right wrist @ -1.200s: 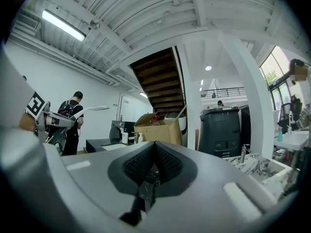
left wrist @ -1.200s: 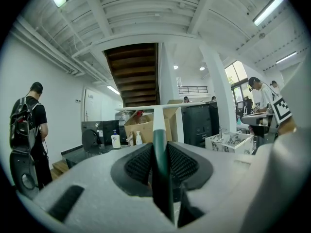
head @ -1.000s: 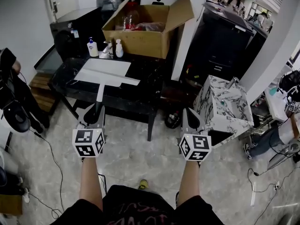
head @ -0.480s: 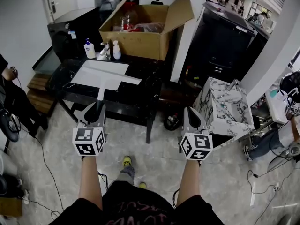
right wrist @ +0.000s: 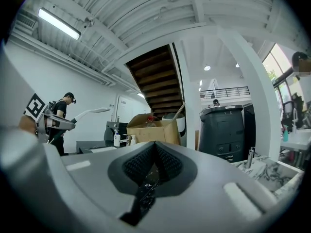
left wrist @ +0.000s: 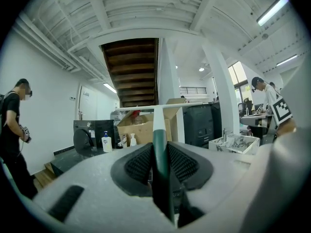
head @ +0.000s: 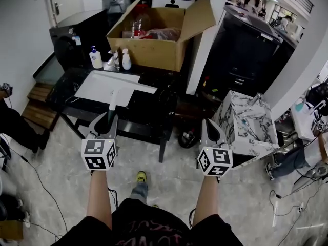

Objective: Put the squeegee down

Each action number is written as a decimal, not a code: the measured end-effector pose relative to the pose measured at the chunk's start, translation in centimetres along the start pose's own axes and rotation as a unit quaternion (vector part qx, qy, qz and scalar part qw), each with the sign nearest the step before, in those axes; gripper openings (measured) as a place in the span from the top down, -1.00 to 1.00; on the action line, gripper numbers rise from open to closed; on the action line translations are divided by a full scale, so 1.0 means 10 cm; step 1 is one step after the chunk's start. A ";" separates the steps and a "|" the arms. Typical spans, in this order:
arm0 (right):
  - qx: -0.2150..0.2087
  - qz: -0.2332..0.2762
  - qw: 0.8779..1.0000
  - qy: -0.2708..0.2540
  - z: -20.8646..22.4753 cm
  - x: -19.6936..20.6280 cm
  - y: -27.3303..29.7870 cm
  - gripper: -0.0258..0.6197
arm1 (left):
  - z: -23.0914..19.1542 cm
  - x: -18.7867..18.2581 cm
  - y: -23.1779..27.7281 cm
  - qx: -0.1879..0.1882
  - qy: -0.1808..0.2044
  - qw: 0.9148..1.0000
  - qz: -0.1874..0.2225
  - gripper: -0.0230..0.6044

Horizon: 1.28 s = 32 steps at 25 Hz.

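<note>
Left gripper (head: 105, 123): clamped on the squeegee's (head: 113, 101) dark green handle. The left gripper view shows both ribbed pads pressed against the handle's sides (left wrist: 159, 152).
Squeegee, from the head: carried, not set down. It reaches forward from the jaws over the near part of the black table (head: 146, 122), with its white blade lying across a white sheet (head: 100, 86). This view cannot tell whether blade and sheet touch.
Squeegee, from the left gripper: the handle runs straight up the middle and turns from green to white. The blade is a thin pale bar across the top, at the height of the cardboard box (left wrist: 141, 127).
Right gripper (head: 209, 129): its pads meet with nothing between them (the head view shows only its outside and marker cube). The right gripper view (right wrist: 153, 161) settles it.
Only from the head: the table seen from above, the open box (head: 154, 47) beyond it, pump bottles (head: 95, 58) at its far left, and a marbled sink unit (head: 246, 124) to the right.
Only from the left gripper: a person in black (left wrist: 12, 130) stands at the far left edge.
Only from the right gripper: a black cabinet (right wrist: 228, 130) seen front-on, and the left gripper with the squeegee (right wrist: 90, 113) seen side-on at the left.
</note>
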State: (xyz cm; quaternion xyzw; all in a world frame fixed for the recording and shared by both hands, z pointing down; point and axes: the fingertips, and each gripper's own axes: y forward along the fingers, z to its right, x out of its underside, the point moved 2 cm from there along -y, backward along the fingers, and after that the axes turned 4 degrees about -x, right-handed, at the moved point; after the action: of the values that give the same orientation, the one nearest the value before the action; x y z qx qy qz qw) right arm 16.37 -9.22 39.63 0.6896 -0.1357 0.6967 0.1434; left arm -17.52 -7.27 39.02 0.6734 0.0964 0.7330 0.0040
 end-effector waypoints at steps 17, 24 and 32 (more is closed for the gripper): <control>0.021 -0.027 0.999 -0.009 0.23 0.09 0.99 0.89 | -0.21 0.09 1.22 0.035 -0.018 0.999 -0.026 0.60; 0.029 -0.032 0.999 -0.006 0.26 0.13 1.56 0.89 | -0.45 0.07 1.77 0.044 -0.015 0.998 -0.034 0.60; 0.051 -0.030 0.998 -0.008 0.36 0.05 2.04 0.89 | -0.65 -0.02 2.36 0.061 -0.014 0.998 -0.032 0.60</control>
State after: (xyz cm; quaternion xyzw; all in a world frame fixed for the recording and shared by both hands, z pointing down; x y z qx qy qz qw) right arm 11.75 -29.44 40.36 0.7053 -0.0807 0.6926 0.1278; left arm -20.99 -31.36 41.84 0.6793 0.1621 0.7157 -0.0120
